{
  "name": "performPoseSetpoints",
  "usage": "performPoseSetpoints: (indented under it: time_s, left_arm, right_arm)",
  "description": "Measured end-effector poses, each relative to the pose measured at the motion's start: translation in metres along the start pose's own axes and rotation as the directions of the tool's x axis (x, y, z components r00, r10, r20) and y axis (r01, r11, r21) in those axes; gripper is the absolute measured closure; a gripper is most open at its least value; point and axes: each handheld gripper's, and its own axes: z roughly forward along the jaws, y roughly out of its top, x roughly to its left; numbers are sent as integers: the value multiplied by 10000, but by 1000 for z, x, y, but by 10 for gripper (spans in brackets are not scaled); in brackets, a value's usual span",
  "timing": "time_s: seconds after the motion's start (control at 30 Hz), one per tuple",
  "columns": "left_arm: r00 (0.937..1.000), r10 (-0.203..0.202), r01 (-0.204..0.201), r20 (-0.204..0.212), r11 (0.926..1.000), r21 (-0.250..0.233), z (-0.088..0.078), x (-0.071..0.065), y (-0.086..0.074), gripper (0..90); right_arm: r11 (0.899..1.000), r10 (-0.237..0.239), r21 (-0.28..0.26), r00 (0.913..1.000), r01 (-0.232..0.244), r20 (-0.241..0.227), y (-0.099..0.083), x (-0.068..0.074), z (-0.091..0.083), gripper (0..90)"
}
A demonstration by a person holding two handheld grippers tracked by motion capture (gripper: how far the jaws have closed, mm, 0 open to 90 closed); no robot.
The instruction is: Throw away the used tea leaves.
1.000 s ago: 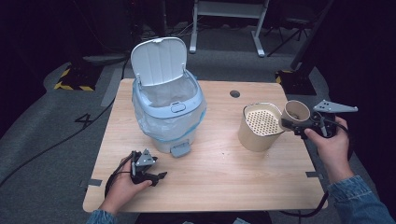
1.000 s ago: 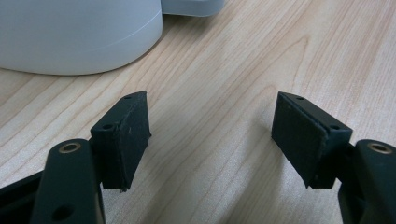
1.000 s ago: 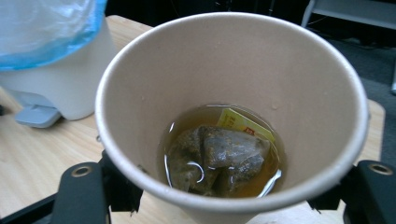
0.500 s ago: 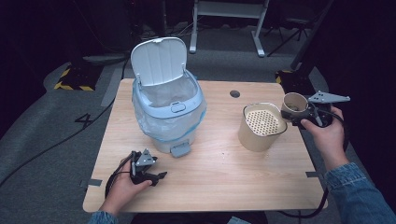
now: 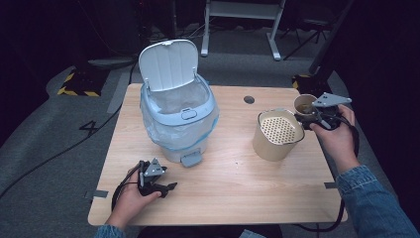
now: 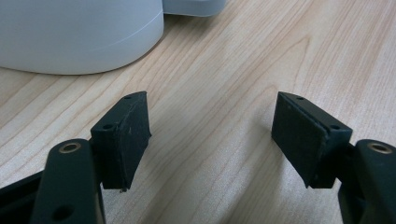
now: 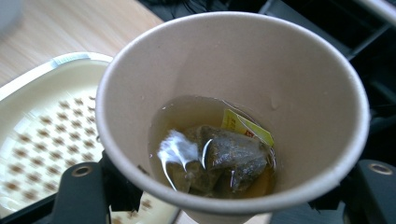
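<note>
My right claw [image 5: 311,117] pinches a paper cup [image 5: 303,105], one jaw on either side of its wall, held just off the far right edge of the table [image 5: 237,198]. In the right gripper view the cup [image 7: 233,107] stands upright and open-topped, with a shallow pool of tea and a wet tea bag [image 7: 219,158] with a yellow tag lying at its bottom. Just left of the cup, touching or nearly so, stands a cream pot [image 5: 277,136] with a perforated strainer insert set in its mouth; its holes show behind the cup's rim in the right gripper view [image 7: 42,135]. Further left, toward the middle of the table, a pale blue pedal bin [image 5: 178,121] stands with its lid [image 5: 167,64] tipped up and back and a clear liner folded over its rim; its pedal points toward the near edge. The pot stands between the cup and the bin. My left claw [image 5: 171,187] rests on the table at the near left, just in front of the bin, jaws spread with bare wood between them [image 6: 212,135]; the bin's white base [image 6: 79,37] shows close ahead of it.
</note>
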Motion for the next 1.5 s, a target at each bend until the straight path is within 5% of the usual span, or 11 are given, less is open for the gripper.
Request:
performPoseSetpoints:
  time_s: [0.4,0.7,0.9,0.97,1.0,1.1,1.13,1.33,1.43,1.47,1.5]
  left_arm:
    - [10000,-33,33,21,10000,-7,0,0,0,283]
    - [10000,-34,34,20,10000,-13,0,0,0,283]
    - [10000,-33,33,23,10000,-11,0,0,0,283]
    - [10000,-32,32,23,10000,-12,0,0,0,283]
    - [10000,-32,32,23,10000,-11,0,0,0,283]
    - [10000,-26,26,20,10000,-11,0,1,0,283]
    - [10000,-26,26,20,10000,-11,0,1,0,283]
    - [10000,-24,24,21,10000,-9,0,1,0,283]
    - [10000,-29,29,23,10000,-10,0,1,0,283]
    - [10000,-27,27,22,10000,-8,0,1,0,283]
    - [10000,-24,24,21,10000,-8,0,1,0,283]
  right_arm:
    - [9826,-1656,964,9839,1588,672,6,14,8,302]
    - [9274,-3595,1490,9276,3432,1014,9,22,8,305]
    - [8569,-5018,2068,8558,4721,1256,12,27,8,306]
    - [8195,-5618,2274,8158,5261,1371,15,30,7,306]
    - [8195,-5618,2274,8158,5261,1371,15,30,7,306]
    - [7736,-6227,2566,7700,5793,1391,18,32,6,306]
    - [7736,-6227,2566,7700,5793,1391,18,32,6,306]
    - [6847,-7184,3183,6806,6556,1437,20,38,8,306]
    - [6294,-7686,3531,6216,6922,1514,21,41,9,306]
    - [5913,-7995,3813,5784,7106,1618,22,43,9,306]
    - [5697,-8159,3914,5545,7227,1638,22,45,9,306]
